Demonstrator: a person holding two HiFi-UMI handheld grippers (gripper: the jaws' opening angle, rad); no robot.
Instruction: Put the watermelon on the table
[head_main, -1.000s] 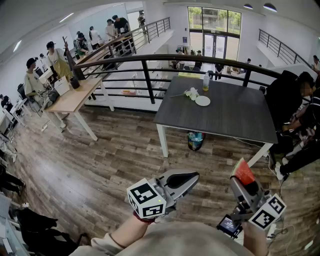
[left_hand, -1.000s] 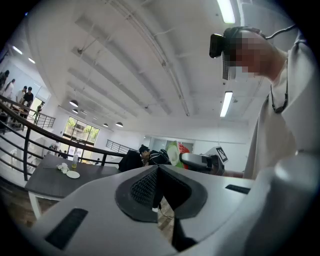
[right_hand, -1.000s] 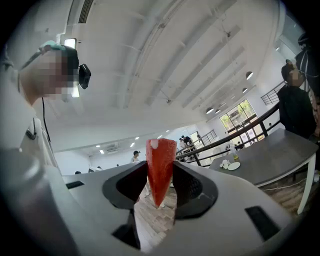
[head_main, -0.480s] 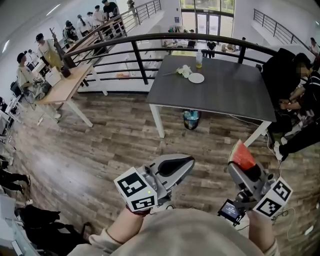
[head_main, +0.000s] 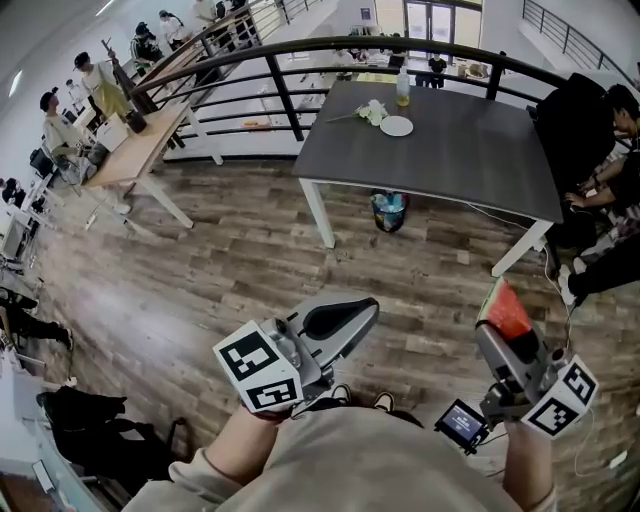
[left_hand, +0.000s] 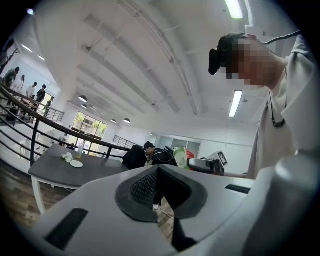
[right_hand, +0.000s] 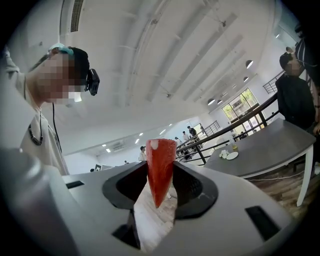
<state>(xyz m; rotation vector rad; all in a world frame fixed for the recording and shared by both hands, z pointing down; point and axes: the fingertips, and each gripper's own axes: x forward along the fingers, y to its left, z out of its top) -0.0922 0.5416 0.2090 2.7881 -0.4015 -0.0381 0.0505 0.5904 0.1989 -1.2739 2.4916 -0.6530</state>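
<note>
The carry is judged to be in hand: the watermelon (head_main: 503, 308) is clamped in the right hand-held gripper (head_main: 497, 330), well short of the table (head_main: 450, 170), onto which it must next be brought and lowered; the left hand-held gripper (head_main: 362, 310) is closed, empty.

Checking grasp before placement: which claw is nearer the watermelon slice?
Right. The right claw grips the watermelon slice; the left claw is shut, empty, and apart from it on the left side.
</note>
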